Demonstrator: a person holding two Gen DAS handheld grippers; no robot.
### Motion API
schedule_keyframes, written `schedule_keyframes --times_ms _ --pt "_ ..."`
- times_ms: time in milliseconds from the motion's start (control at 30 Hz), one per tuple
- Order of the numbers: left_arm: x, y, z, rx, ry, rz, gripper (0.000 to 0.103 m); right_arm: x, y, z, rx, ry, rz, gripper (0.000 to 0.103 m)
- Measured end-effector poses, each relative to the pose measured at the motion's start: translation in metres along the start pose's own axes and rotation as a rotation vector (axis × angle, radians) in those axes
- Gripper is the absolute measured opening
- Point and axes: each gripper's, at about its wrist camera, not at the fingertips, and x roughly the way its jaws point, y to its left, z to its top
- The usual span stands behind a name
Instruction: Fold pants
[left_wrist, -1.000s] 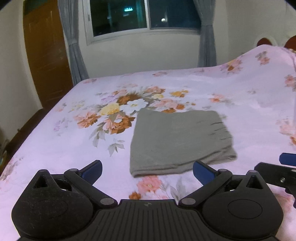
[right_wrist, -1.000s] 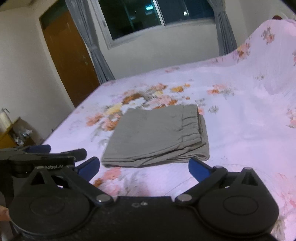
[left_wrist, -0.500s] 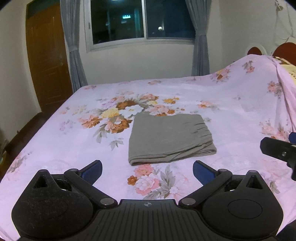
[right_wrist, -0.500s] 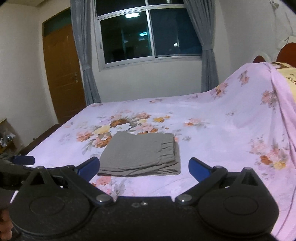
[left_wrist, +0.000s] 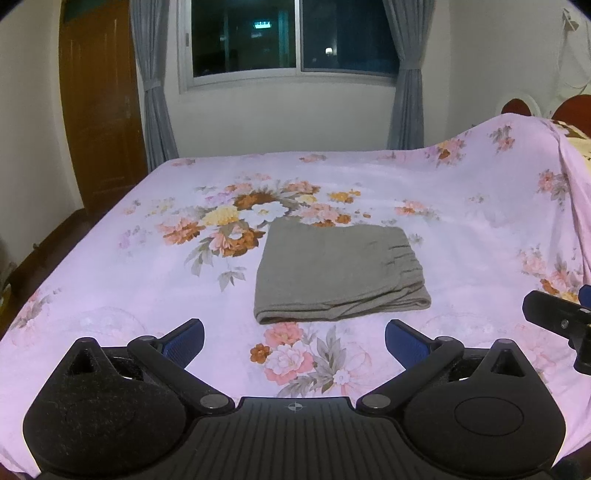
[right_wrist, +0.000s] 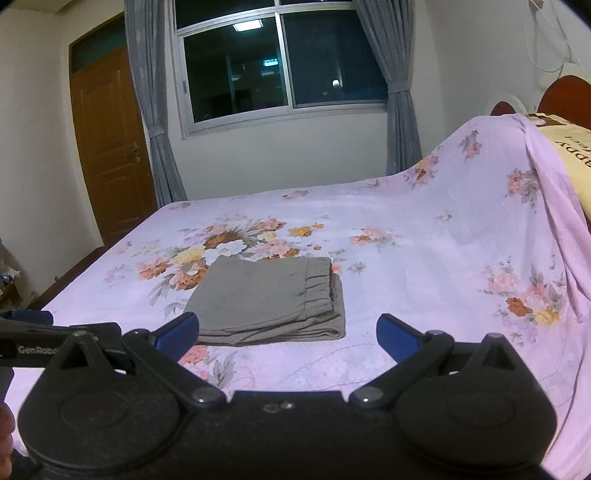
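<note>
Left gripper: jaws spread wide, nothing held, raised over the near part of the bed. Right gripper: jaws likewise spread wide and empty; in the left wrist view part of it shows at the right edge, apart from the pants.

Grey pants: folded into a compact rectangle, lying flat on the floral pink bedsheet beyond both grippers, touched by neither. The gathered waistband side faces right, the stacked layers show along the near edge. The far left corner lies against the printed flower cluster.

At the right, the sheet rises over a hump, with a yellow printed cloth at its top.

Far wall: dark window with grey curtains; brown wooden door at the left.
</note>
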Motion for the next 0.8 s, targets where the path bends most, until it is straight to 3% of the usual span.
schedule_keyframes --times_ms 800 --pt "0.012 -0.003 -0.002 0.010 0.017 -0.002 0.103 0.012 0.001 -0.004 0.001 0.034 0.013 0.103"
